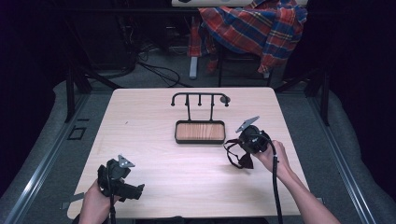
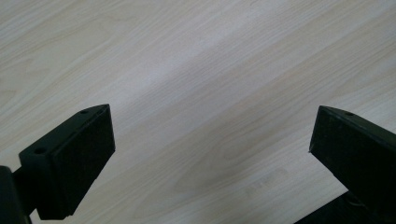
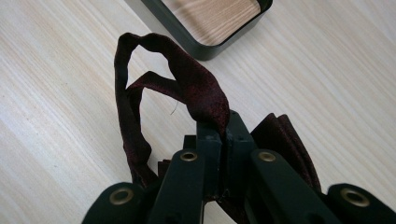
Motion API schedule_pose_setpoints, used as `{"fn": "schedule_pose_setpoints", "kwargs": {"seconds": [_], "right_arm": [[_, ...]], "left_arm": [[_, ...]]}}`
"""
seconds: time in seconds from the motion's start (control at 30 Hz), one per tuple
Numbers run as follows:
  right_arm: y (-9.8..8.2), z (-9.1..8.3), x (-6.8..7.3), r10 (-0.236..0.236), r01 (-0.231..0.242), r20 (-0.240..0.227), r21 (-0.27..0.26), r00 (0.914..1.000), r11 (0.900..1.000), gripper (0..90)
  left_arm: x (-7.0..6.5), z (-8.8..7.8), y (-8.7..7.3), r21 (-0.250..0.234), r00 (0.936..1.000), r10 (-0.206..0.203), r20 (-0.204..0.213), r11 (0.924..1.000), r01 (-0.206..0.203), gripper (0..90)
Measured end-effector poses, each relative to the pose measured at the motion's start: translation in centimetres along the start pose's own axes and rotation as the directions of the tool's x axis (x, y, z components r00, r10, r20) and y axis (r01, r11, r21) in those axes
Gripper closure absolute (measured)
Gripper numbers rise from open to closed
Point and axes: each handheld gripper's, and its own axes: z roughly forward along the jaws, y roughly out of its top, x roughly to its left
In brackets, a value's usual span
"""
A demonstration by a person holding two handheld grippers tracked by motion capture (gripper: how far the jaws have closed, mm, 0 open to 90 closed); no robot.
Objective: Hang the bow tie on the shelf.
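A dark maroon bow tie with a looped strap is pinched in my right gripper, whose jaws are shut on the strap; the bow part hangs beside the jaws. In the high view the bow tie dangles just above the table right of centre, under the right gripper. A black rack with hooks and a wood-lined tray stands at mid-table, its corner just beyond the strap. My left gripper sits near the front left edge, open, with bare table between its fingers.
The pale wooden table has dark floor and metal rails on both sides. Behind it a plaid shirt hangs over a chair, with cables on the floor.
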Motion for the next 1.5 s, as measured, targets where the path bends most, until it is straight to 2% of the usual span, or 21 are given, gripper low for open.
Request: {"fn": "schedule_pose_setpoints", "kwargs": {"seconds": [0.4, 0.63, 0.8, 1.1, 1.33, 1.5], "right_arm": [[0.7, -0.8, -0.4, 0.003, -0.002, 0.022, -0.064, 0.9998, 0.998, 87.8], [1.8, -1.1, -0.9, 0.012, -0.009, 0.034, -0.091, 0.9994, 0.996, 87.9], [2.6, -1.6, -1.1, 0.020, -0.015, 0.037, -0.135, 0.9991, 0.991, 88.0], [3.8, -2.2, -1.5, 0.030, -0.023, 0.038, -0.168, 0.9988, 0.986, 88.2], [4.8, -2.8, -1.9, 0.054, -0.046, 0.037, -0.197, 0.9978, 0.979, 88.1], [5.4, -2.9, -2.4, 0.064, -0.056, 0.036, -0.193, 0.9973, 0.980, 88.1]], "left_arm": [[0.0, 0.0, 0.0, 0.001, 1.0000, -0.001, 0.000, 1.0000, 0.001, 0.1], [0.1, 0.0, -0.1, -0.002, 1.0000, -0.003, 0.003, 1.0000, 0.003, 0.1], [0.1, 0.0, -0.1, -0.001, 1.0000, -0.003, 0.004, 1.0000, 0.003, 0.1], [0.1, -0.1, -0.1, -0.003, 1.0000, -0.005, 0.005, 1.0000, 0.005, 0.1], [0.0, 0.0, -0.1, -0.003, 1.0000, 0.000, 0.004, 1.0000, 0.000, 0.1], [-0.1, 0.0, 0.0, 0.001, 1.0000, 0.002, 0.000, 1.0000, -0.002, 0.1]]}}
